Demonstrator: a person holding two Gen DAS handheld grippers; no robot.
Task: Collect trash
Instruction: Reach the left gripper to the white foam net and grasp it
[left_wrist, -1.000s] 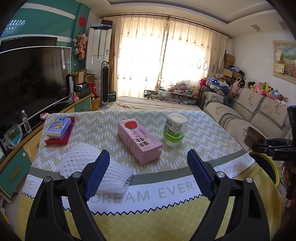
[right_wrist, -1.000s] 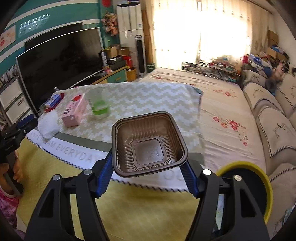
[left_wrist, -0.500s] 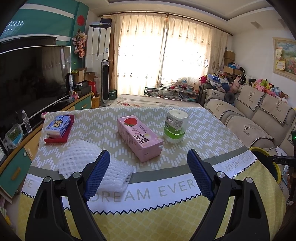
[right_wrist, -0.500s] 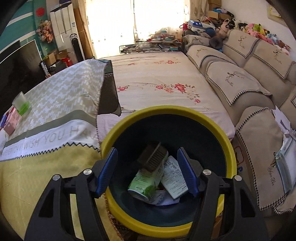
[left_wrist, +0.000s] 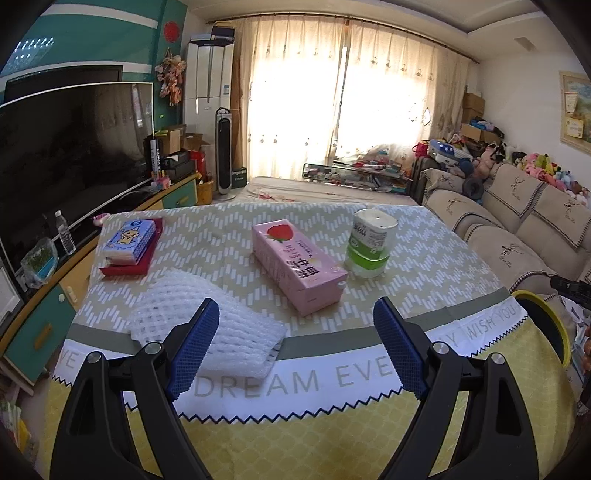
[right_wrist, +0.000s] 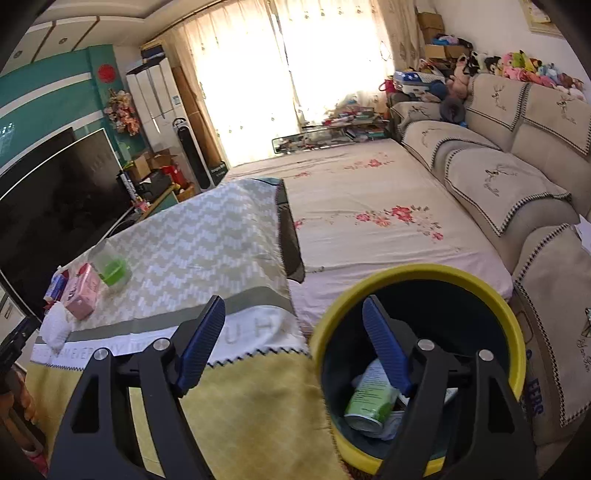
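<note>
A sunlit living room: curtained windows at the far end, a television along the left wall, a sofa down the right, and a table (left_wrist: 424, 266) under a chevron cloth with a printed white band and yellow front.

The left gripper (left_wrist: 293, 347) hangs over the table's near edge with its jaws spread wide and nothing between them. Just past its left finger, by the near left corner, lies a white foam net (left_wrist: 221, 325). Beyond that, toward the middle, a pink carton (left_wrist: 299, 269) lies on its side at a slant. Just right of the carton stands a white and green cup (left_wrist: 369, 243), close but apart. At the far left corner a blue tissue pack (left_wrist: 129, 236) rests on a red box (left_wrist: 127, 267).

The right gripper (right_wrist: 293, 339) is off the table's right end; its jaws have just been opening and stand released, with nothing held. Its right finger hangs over the mouth of a yellow-rimmed bin (right_wrist: 513, 321), its left finger over the cloth's edge. Inside the bin lie a green and white can (right_wrist: 369, 398) and some paper (right_wrist: 391, 421), partly hidden by the finger. The bin stands on the floor just beside the table's near right corner, between it and the sofa. A floral sheet (right_wrist: 369, 206) covers the low surface beyond.
</note>
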